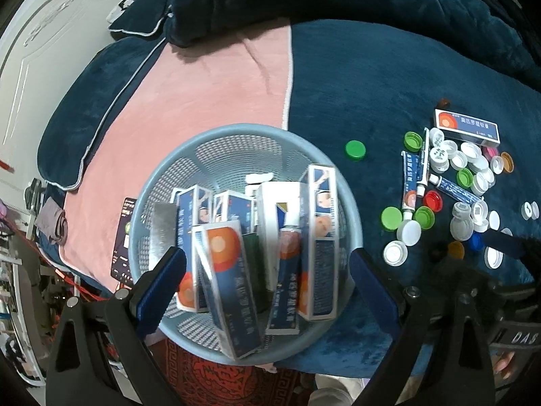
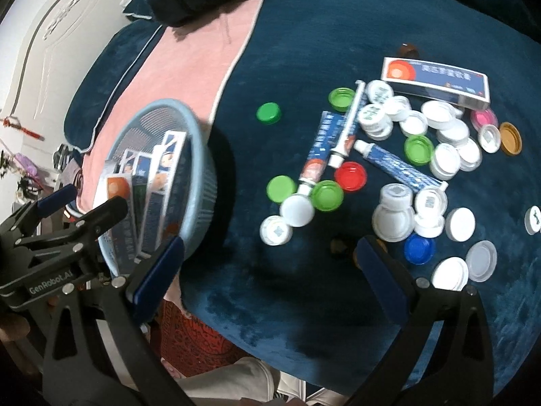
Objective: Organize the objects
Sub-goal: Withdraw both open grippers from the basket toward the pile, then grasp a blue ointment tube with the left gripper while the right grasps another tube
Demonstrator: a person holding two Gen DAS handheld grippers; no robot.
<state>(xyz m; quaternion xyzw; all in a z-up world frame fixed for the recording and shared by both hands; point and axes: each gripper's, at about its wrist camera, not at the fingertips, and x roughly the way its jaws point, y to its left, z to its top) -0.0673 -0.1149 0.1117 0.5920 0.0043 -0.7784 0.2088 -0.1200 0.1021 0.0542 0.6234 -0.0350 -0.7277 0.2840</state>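
A light blue mesh basket (image 1: 189, 155) stands on the bed and holds several blue-and-orange ointment boxes (image 1: 226, 287) on end. My left gripper (image 1: 267, 264) hovers open right over them, gripping nothing. Another ointment box (image 2: 436, 81) lies flat on the dark blue blanket at the far right. Two ointment tubes (image 2: 321, 155) (image 2: 399, 162) lie among several loose bottle caps (image 2: 443, 132), white, green, red and blue. My right gripper (image 2: 268, 250) is open over bare blanket, just short of the caps. In the right wrist view the basket (image 2: 199, 182) and left gripper (image 2: 84, 203) sit at the left.
A single green cap (image 2: 268, 112) lies apart between basket and pile. A pink towel (image 1: 203, 94) covers the blanket behind the basket. A dark phone (image 1: 123, 240) rests left of the basket. The bed edge and a red patterned rug (image 1: 216, 382) are below.
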